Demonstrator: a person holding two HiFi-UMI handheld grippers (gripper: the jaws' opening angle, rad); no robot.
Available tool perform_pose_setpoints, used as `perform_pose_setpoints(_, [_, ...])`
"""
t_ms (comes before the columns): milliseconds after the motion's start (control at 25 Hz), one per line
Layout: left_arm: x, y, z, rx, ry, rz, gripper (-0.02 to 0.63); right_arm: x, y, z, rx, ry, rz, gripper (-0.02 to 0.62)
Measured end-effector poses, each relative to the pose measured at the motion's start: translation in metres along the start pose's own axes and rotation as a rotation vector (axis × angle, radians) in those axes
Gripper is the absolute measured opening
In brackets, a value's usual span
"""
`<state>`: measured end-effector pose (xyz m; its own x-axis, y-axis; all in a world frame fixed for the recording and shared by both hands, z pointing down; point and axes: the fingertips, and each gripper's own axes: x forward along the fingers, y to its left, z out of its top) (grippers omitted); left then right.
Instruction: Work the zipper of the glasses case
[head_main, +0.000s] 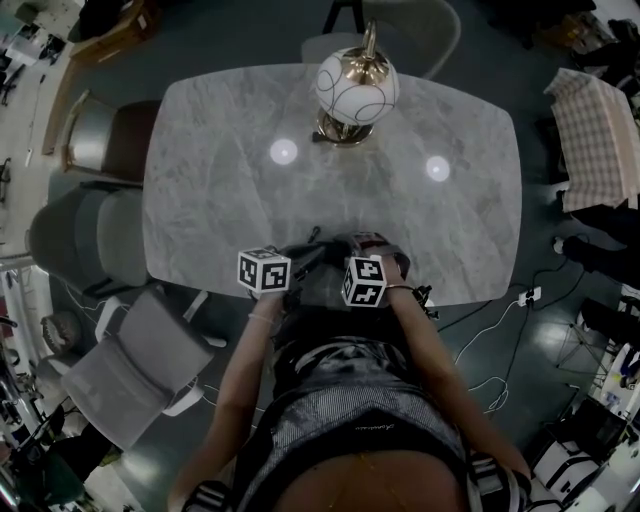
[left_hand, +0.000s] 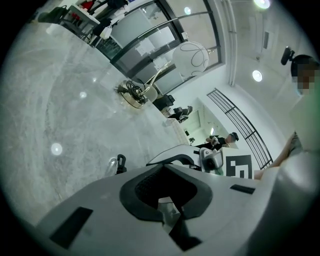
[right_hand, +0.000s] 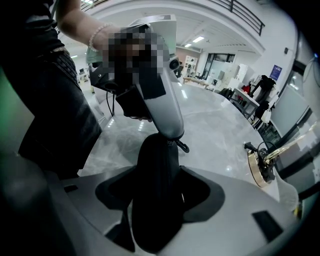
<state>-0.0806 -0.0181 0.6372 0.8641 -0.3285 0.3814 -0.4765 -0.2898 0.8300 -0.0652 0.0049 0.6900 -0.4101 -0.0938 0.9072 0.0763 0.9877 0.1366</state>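
Note:
The black glasses case (right_hand: 155, 165) stands on end between the jaws of my right gripper (right_hand: 156, 210), which is shut on its lower part. My left gripper (right_hand: 170, 131) comes in from above, and its white tips meet the case's top end where the zipper runs. In the left gripper view its jaws (left_hand: 167, 207) are closed tight, with a small pale piece pinched between them that looks like the zipper pull. A small black clip (right_hand: 183, 147) hangs beside the case top. In the head view both marker cubes hover over the table's near edge with the case (head_main: 322, 252) between them.
A marble table (head_main: 200, 190) carries a globe lamp (head_main: 356, 88) on a brass base (right_hand: 260, 167) at its far side. Grey chairs (head_main: 100, 240) stand to the left. My body is close against the near edge.

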Motion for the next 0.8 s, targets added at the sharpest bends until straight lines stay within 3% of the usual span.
perform_pose_setpoints(200, [0.001, 0.005, 0.001, -0.031, -0.029, 0.026, 0.008, 0.000, 0.004, 0.000, 0.014, -0.026, 0.018, 0.304])
perform_pose_setpoints(480, [-0.002, 0.005, -0.002, -0.008, -0.020, 0.037, 0.008, -0.028, 0.001, -0.021, 0.138, -0.065, 0.024, 0.307])
perform_pose_setpoints(800, [0.001, 0.004, -0.001, -0.023, -0.025, 0.046, 0.008, -0.036, 0.000, -0.036, 0.124, -0.088, 0.043, 0.302])
